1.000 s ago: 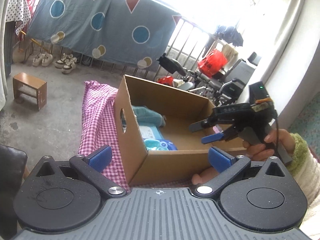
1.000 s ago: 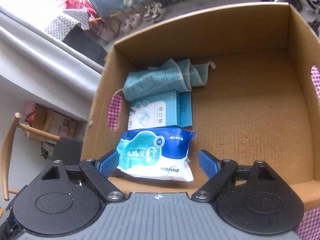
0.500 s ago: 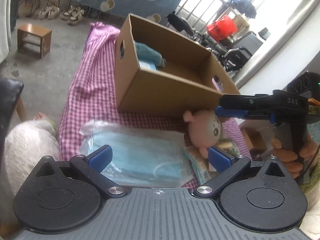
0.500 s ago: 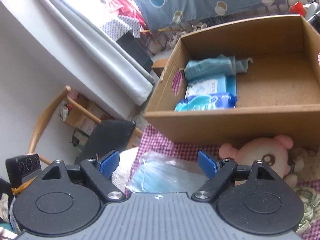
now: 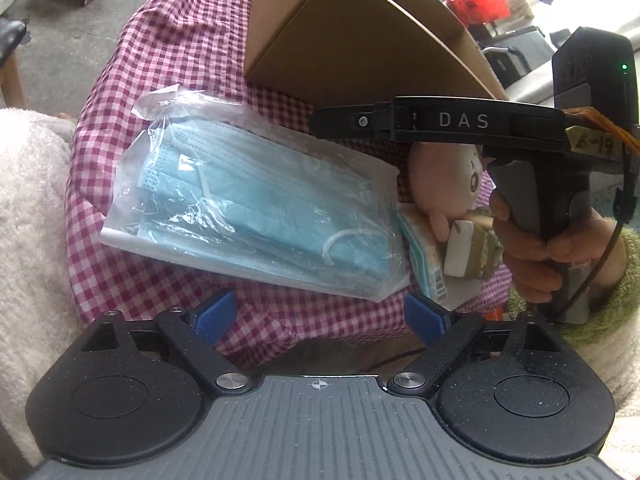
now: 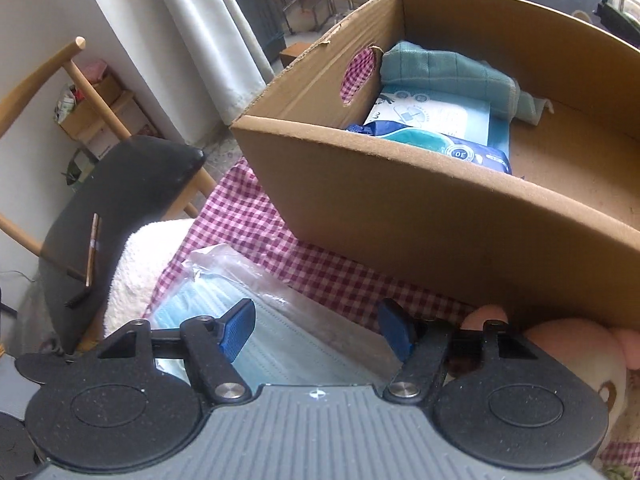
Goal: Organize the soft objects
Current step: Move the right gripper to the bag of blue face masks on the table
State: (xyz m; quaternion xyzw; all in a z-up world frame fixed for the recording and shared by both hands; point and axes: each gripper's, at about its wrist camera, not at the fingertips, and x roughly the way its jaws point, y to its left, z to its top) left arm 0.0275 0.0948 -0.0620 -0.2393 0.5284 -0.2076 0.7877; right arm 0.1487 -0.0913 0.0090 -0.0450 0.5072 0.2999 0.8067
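Cardboard box [image 6: 460,216] on a checked worktop [image 5: 192,36] already holds a teal cloth [image 6: 440,66], a flat pack [image 6: 436,114] and wipes [image 6: 452,148]. Still outside, near its front: bagged face masks [image 5: 256,204], a pink plush toy [image 5: 444,184]. Both grippers, left [image 5: 320,316] and right [image 6: 316,330], hover above the masks, jaws spread but just narrowing, pinching nothing.

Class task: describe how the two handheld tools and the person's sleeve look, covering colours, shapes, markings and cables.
Both tools, left tool and right tool, have black linkage arms, blue pads, round black discs and ribbed grey bodies. The right tool's side reads "DAS", with a handwritten yellow label, orange cable and green light. The sleeve is fuzzy olive-green.
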